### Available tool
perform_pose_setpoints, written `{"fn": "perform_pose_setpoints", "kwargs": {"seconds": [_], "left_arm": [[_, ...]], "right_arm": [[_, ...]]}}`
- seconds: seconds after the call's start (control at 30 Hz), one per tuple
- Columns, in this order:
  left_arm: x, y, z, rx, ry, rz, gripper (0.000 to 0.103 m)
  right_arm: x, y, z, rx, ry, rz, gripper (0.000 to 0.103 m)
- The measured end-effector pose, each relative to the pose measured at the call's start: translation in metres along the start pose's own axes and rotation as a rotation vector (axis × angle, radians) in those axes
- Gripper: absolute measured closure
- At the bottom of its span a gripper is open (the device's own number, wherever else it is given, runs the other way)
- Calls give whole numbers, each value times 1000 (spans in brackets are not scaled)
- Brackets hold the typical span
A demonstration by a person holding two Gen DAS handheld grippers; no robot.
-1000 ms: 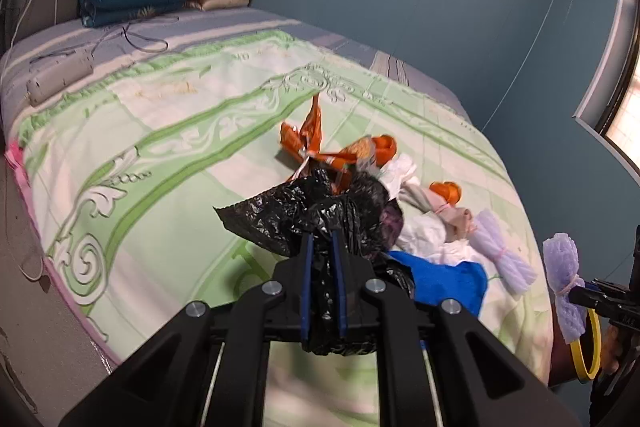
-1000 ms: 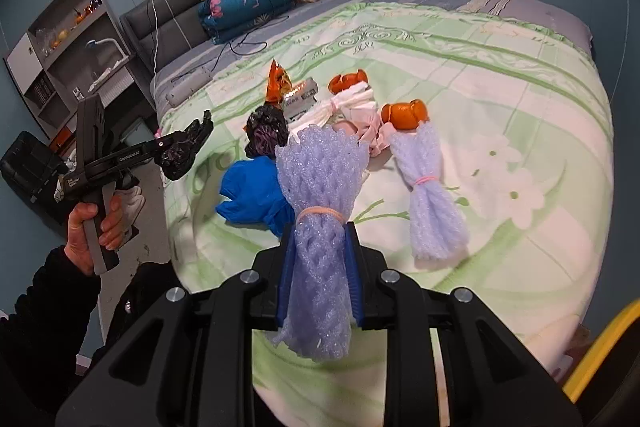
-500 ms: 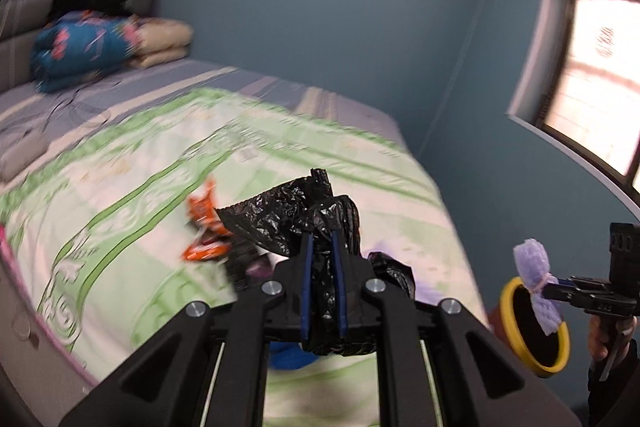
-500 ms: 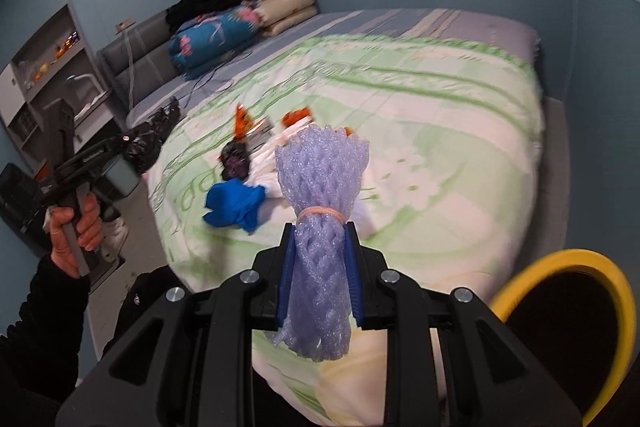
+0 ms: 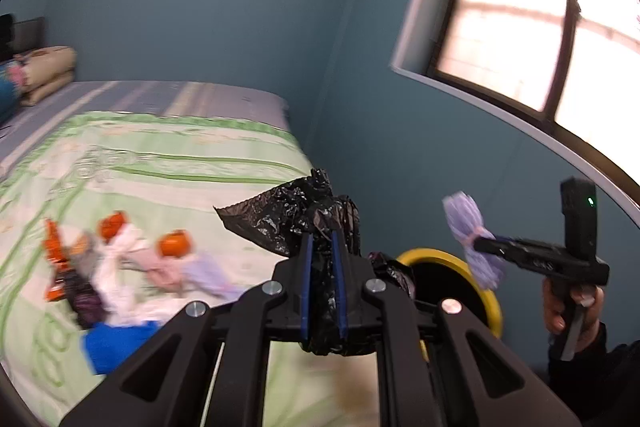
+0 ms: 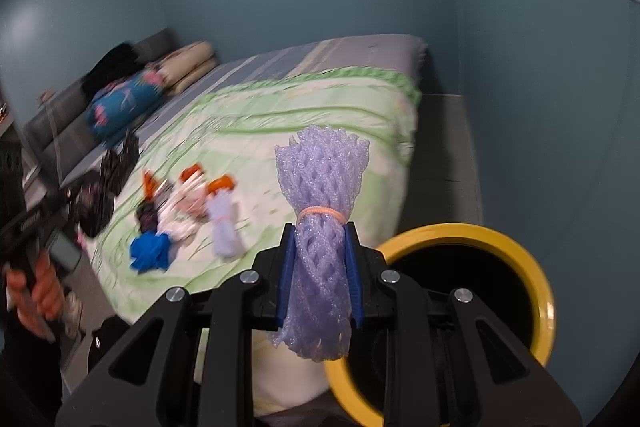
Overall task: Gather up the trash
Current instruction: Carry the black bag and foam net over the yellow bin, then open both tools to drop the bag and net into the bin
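Observation:
My left gripper (image 5: 321,247) is shut on a crumpled black plastic bag (image 5: 288,217), held in the air past the bed's corner. My right gripper (image 6: 320,247) is shut on a purple foam net (image 6: 320,187) tied with a rubber band. It also shows in the left wrist view (image 5: 474,239), above the yellow-rimmed trash bin (image 5: 486,291). The bin (image 6: 532,267) sits on the floor just right of the right gripper. More trash lies on the bed: orange wrappers (image 5: 56,247), white and pink wads (image 6: 180,211), a second purple net (image 6: 224,223) and a blue piece (image 6: 150,251).
The bed with a green patterned quilt (image 6: 320,115) fills the left side. Folded bedding and pillows (image 6: 128,99) lie at its head. A blue wall and a window (image 5: 520,27) are on the right. A strip of grey floor (image 6: 444,147) runs between bed and wall.
Both grippers have swung right, away from the trash pile and towards the yellow bin, each keeping its load. The bin now shows large beside the right gripper.

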State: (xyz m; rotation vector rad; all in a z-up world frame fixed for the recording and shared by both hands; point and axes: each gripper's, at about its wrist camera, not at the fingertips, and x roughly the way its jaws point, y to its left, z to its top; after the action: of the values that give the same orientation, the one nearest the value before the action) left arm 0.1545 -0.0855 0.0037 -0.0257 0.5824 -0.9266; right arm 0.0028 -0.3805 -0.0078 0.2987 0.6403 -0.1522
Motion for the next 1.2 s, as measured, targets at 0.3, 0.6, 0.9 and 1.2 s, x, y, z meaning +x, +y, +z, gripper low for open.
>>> {"fn": "perform_pose_setpoints", "kwargs": {"seconds": [0.3,0.6,0.9,1.2], "left_arm": [[66,-74,-10,54,100,-158,94],[115,-105,-35,57,200,-259,94],[146,-135,-59,75,289,-310,94],[168,-155,-78,100,354,-334,94]], "right_arm": [[-15,-63,-1,124,-36,-95,80],[-9,-90,-11,168,-12,-122,80],[4,-103,-11,192,22,-132,80],[10,-111,-17,202,53,-146,80]]}}
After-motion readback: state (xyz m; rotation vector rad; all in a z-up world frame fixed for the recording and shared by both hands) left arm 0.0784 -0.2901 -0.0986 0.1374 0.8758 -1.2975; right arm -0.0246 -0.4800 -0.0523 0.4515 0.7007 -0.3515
